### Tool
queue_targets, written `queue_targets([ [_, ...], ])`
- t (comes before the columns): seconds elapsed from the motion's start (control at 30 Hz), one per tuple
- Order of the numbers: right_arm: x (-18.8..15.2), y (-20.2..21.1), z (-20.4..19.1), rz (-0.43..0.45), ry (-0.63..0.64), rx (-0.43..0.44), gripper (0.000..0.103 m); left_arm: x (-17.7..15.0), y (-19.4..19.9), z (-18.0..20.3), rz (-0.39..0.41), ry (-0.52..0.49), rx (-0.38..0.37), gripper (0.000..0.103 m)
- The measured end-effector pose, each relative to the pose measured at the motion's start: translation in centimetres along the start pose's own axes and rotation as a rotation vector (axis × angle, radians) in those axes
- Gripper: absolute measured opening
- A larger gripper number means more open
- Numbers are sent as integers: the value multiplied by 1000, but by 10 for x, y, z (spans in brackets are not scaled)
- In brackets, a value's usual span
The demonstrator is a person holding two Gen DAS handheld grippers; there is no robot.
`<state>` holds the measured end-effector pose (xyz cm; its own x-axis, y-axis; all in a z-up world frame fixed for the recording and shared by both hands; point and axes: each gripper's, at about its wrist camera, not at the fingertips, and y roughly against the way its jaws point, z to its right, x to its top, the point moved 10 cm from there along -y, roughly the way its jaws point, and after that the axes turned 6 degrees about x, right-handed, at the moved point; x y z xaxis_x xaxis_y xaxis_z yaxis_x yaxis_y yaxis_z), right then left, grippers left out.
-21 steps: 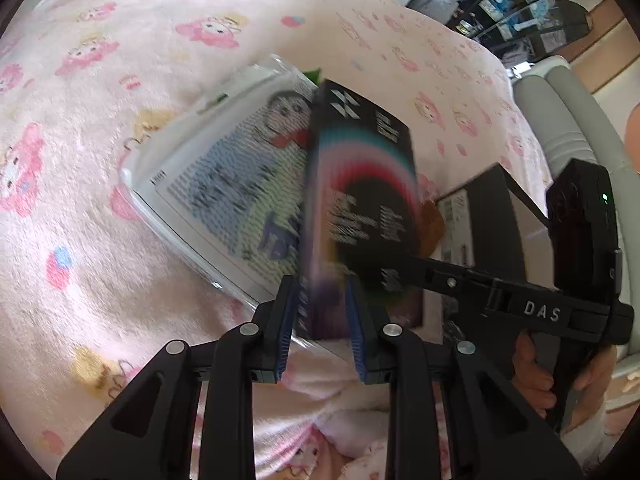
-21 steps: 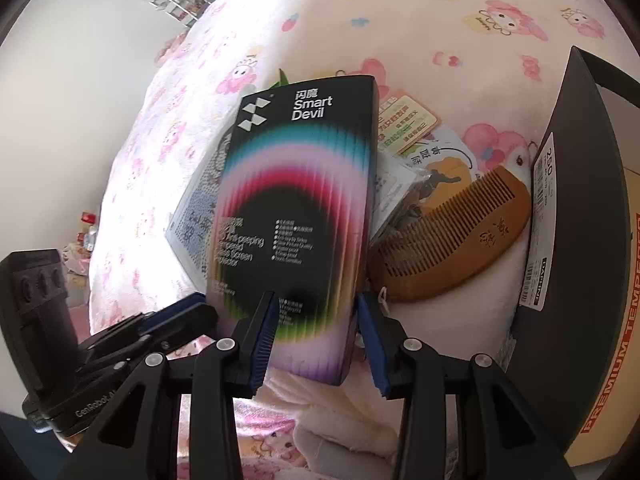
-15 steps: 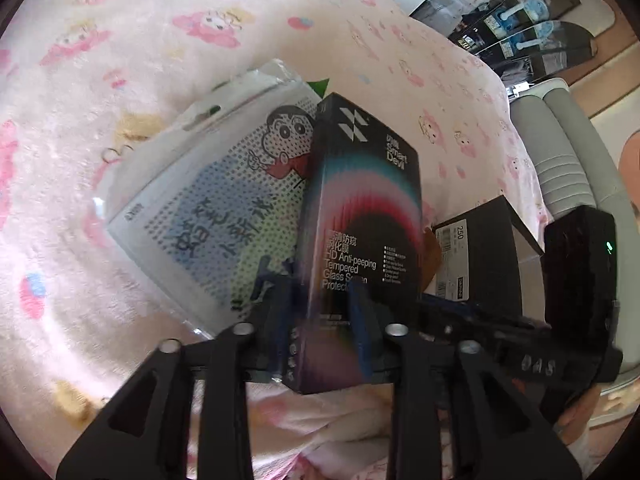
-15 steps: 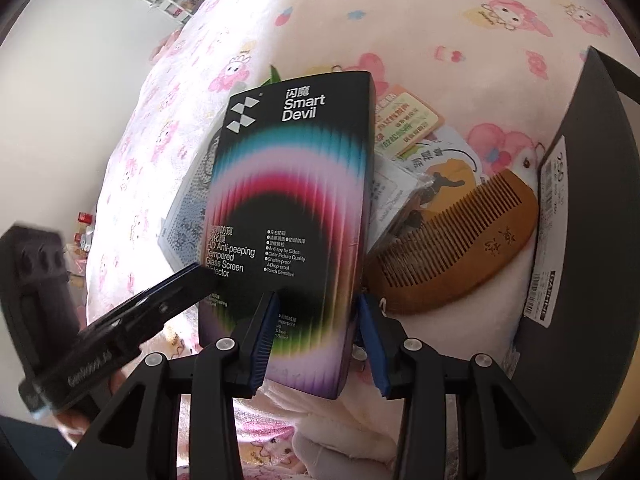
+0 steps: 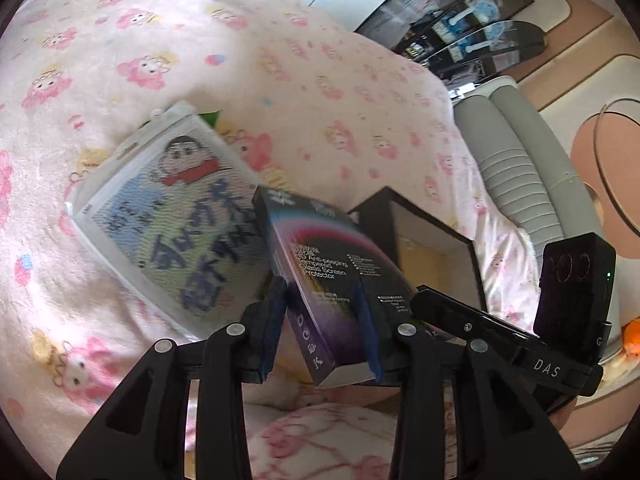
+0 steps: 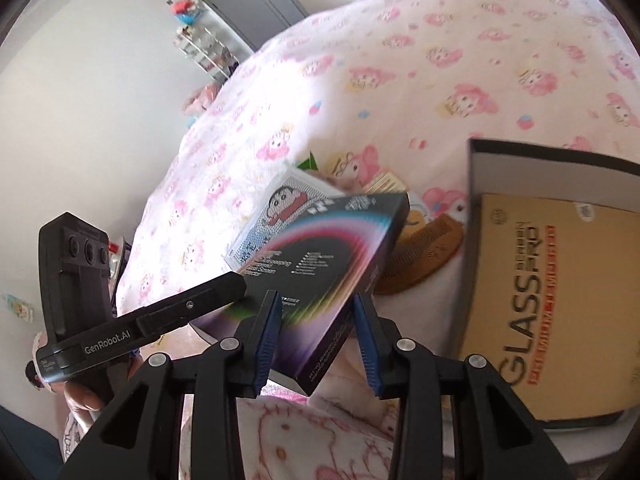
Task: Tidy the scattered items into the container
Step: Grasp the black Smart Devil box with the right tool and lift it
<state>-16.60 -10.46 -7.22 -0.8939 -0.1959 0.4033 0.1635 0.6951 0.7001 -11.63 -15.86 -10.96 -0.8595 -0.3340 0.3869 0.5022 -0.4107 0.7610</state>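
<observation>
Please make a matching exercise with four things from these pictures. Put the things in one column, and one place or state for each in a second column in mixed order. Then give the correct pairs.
Things
1. screen protector box
2. wooden comb
3. cartoon packet
4. black container

Places or states
A. lies flat on the pink blanket, white border
B. open, with a tan card inside
C. lifted, tilted between blue fingers
D. lies between the lifted box and the container

Pairs: 1-C, 2-D, 3-A, 4-B

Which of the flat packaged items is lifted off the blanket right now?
The black rainbow-printed screen protector box, raised and tilted between the grippers. The cartoon-print pack lies on the pink blanket, and the tan glass protector pack sits in the black container.
</observation>
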Motion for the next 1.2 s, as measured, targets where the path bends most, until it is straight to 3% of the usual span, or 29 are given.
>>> queue_targets([
  [0.07,-32,15,1,32,-1,6,33,-3,-6,27,9,-21,-8,35],
  [0.1,-30,25,3,43,6,5,33,-6,-9,44,16,-35,-12,32],
  [0.13,-57,47,8,60,16,12,28,-9,-8,60,11,-48,-59,24],
  [0.17,-58,49,12,58,10,72,23,-11,-7,74,16,-54,-98,24],
  [0.2,-61,53,7,32,-16,167,22,-10,-4,87,38,-73,-89,24],
  [0.23,-62,48,12,21,-25,205,22,-11,-4,98,39,-99,-64,24],
  [0.33,-60,57,21,56,32,114,22,-13,-13,118,23,-127,-29,24],
  [0.37,-62,56,25,49,4,136,22,-14,-17,116,22,-134,11,24],
  [0.43,-69,54,34,32,-31,170,22,-13,-26,106,21,-130,100,24],
  [0.5,-75,51,46,23,-30,122,22,-16,-32,89,9,-86,141,24],
  [0.63,-87,41,50,-20,-29,136,22,-18,-30,44,-8,2,168,25],
  [0.77,-90,27,45,-51,21,84,22,-17,-23,-4,-18,42,206,34],
  [0.87,-87,10,33,-91,60,69,24,-29,-23,-51,-53,125,235,34],
  [1.03,-79,-49,11,-214,190,-7,37,-60,-31,-107,-117,230,201,34],
  [1.2,-65,-101,25,-301,223,-160,38,-83,-46,-114,-168,271,51,35],
])
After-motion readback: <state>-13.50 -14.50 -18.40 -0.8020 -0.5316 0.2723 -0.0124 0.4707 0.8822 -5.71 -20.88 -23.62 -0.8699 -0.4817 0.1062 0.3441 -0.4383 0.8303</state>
